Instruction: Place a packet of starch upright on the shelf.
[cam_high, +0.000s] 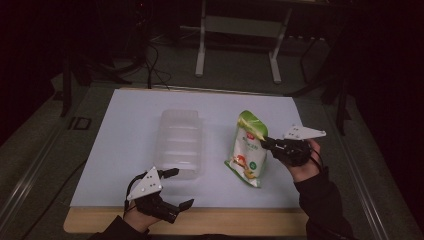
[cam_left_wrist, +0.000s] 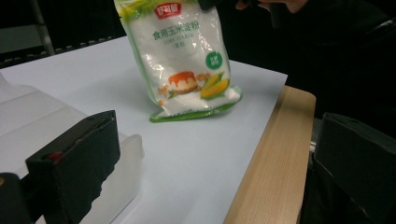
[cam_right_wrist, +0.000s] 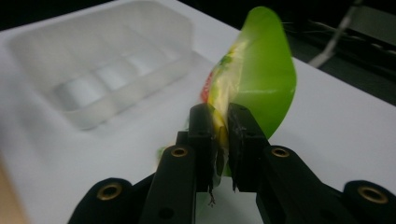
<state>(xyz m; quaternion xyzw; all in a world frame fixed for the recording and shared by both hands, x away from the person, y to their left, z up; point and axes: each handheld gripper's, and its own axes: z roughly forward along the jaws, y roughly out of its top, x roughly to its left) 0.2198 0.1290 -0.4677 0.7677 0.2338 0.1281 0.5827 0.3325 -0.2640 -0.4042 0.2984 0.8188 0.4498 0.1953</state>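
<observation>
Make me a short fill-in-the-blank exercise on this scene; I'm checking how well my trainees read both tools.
1. The right tool is shut on the upper edge of the green and white ____.
2. The left tool has its jaws ____ and holds nothing.
3. The clear plastic container lies on the white mat to the ____ of the pouch in the high view.
4. The pouch's bottom edge rests on the ____.

Missing words: pouch; open; left; mat
</observation>
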